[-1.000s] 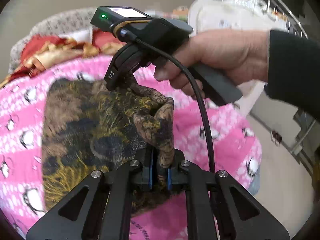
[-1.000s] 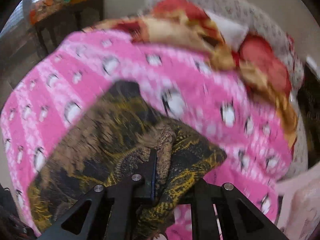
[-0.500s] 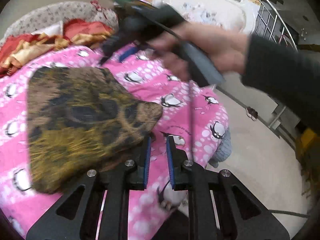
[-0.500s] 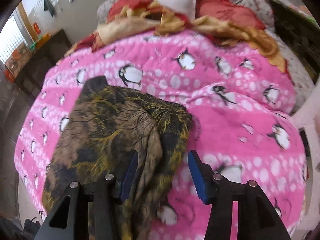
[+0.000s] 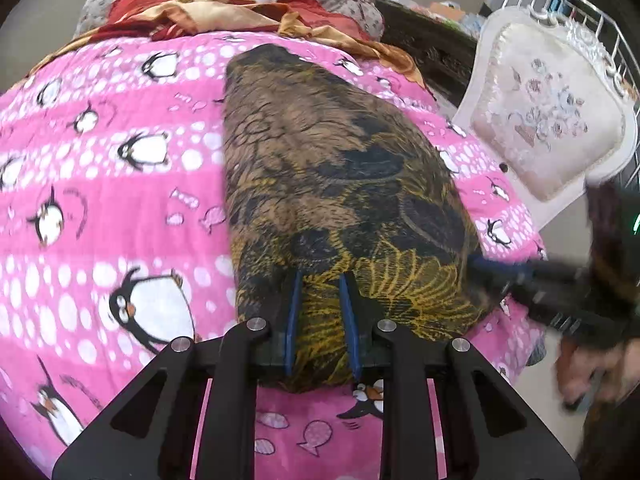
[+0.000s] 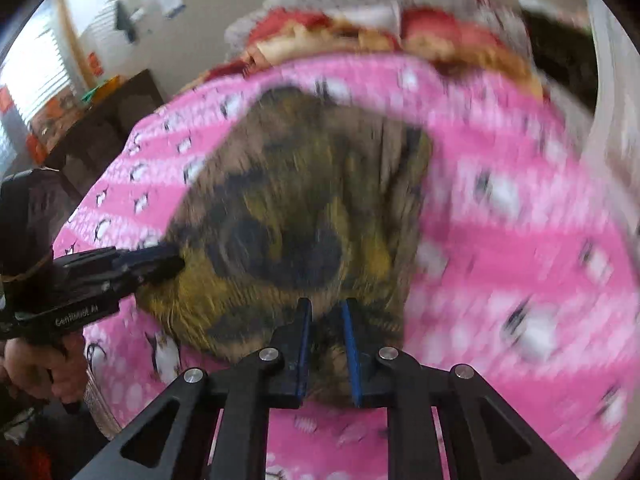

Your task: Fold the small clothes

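Brown-and-yellow patterned cloth (image 5: 340,184), a thin printed garment with dark blotches and a yellow leaf motif, lies folded into a long strip on the pink penguin blanket (image 5: 120,168) of the bed, running from the near edge toward the heaped red and gold bedding (image 5: 224,12) at the far end. Left gripper (image 5: 320,312) straddles the near end of the strip; its jaws are opening, slightly apart, with the fabric between them and no pinch evident. Right gripper (image 6: 326,340) sits over the other near corner; its jaws are closing, narrowly apart, cloth between them, though blur in the right wrist view hides whether the pads press.

Likely faults: a jaw closing on only the top layer would peel the fold open when lifted; uneven grips at the two corners would skew the next fold; catching the blanket along with the garment would drag the bedding. The strip hangs close to the bed's right edge, beside the white upholstered chair (image 5: 548,120), so a sideways pull could slide it off.
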The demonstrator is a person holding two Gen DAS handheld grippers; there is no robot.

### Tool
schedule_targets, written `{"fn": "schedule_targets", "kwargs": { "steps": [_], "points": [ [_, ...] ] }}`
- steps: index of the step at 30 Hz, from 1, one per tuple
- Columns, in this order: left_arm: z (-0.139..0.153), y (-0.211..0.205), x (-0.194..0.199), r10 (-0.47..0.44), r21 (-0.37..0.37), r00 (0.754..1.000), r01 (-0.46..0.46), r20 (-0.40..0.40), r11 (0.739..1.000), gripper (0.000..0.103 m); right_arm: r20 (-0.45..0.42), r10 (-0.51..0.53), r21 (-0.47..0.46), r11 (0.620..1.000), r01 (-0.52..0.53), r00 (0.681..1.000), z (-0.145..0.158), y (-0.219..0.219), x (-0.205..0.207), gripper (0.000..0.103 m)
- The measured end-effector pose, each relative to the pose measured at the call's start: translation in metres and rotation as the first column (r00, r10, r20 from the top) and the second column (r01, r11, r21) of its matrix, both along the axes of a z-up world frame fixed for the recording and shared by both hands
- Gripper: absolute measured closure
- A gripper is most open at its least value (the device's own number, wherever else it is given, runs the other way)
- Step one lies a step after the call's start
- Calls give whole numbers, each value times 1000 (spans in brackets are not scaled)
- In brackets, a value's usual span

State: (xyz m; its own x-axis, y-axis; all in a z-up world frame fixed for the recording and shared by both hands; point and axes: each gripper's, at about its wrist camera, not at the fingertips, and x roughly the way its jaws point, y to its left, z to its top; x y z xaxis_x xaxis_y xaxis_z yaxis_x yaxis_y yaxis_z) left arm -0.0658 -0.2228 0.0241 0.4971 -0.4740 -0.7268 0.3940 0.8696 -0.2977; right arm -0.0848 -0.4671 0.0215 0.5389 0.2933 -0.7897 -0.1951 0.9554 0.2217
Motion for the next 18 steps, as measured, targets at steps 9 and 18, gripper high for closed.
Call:
{"fn": "schedule_targets", "kwargs": {
  "steps": [9, 18],
  "points": [
    [37, -1, 2, 42, 17, 998, -43, 57, 999, 90, -19, -77, 174, 981, 79, 997, 18, -29, 5, 87],
    [75, -59, 130, 160, 19, 979, -164, 128, 986, 90, 108, -361, 129, 929, 347, 926, 65, -24, 116, 87]
  ]
}}
